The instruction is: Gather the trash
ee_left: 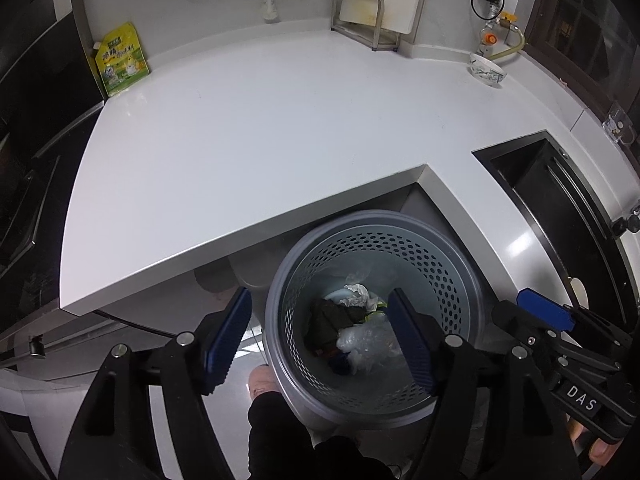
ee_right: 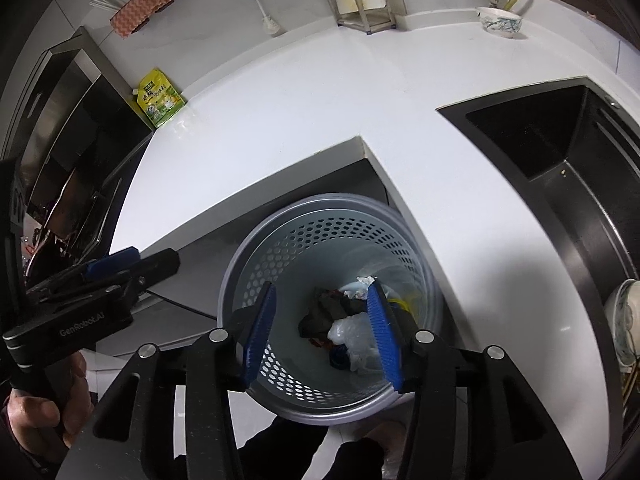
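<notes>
Inside grey perforated bin [ee_left: 372, 312], crumpled paper [ee_left: 357, 294], dark wrapper [ee_left: 332, 318], clear plastic [ee_left: 364, 344].

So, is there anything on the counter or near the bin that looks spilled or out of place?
Nothing looks spilled. The trash lies inside the bin. Only a yellow pouch and a bowl remain on the counter.

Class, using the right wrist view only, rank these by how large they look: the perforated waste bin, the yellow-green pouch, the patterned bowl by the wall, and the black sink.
1. black sink
2. perforated waste bin, close to the sink in apparent size, and nearer the camera
3. yellow-green pouch
4. patterned bowl, about like the pouch; unsure
</notes>
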The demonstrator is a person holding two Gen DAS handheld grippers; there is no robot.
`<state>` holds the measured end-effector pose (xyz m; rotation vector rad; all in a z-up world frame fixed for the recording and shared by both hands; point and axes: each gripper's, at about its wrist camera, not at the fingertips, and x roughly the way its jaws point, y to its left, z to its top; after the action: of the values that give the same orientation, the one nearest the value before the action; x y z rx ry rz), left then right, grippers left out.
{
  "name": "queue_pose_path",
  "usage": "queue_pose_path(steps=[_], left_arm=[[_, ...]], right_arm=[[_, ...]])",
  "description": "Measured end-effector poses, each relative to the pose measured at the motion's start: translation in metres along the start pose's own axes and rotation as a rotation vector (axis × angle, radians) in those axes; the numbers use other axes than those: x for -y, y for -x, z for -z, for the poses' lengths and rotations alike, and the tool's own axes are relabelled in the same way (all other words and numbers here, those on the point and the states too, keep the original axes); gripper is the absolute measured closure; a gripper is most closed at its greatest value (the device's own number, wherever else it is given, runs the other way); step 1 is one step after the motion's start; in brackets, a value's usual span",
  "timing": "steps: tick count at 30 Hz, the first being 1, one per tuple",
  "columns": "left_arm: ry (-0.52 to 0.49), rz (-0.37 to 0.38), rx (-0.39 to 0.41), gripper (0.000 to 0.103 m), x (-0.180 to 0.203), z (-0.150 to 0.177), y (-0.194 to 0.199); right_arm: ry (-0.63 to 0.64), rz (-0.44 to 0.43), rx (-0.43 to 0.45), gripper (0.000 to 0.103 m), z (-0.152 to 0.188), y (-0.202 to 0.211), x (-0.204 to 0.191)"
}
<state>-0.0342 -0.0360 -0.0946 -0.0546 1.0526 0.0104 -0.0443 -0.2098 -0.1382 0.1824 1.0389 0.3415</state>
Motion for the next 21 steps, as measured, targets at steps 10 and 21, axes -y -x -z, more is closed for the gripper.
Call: queue_pose_path(steps=[10, 21], left_arm=[[-0.002, 0.004, 0.042, 0.031, 0.007, -0.003, 0.022], [-0.004, 0.001, 0.065, 0.018, 0.016, -0.006, 0.034]], right_arm=[[0.015, 0.027, 0.019, 0.050, 0.006, 0.024, -0.003], [-0.001, 0.060, 0.031, 0.046, 0.004, 0.041, 0.002]])
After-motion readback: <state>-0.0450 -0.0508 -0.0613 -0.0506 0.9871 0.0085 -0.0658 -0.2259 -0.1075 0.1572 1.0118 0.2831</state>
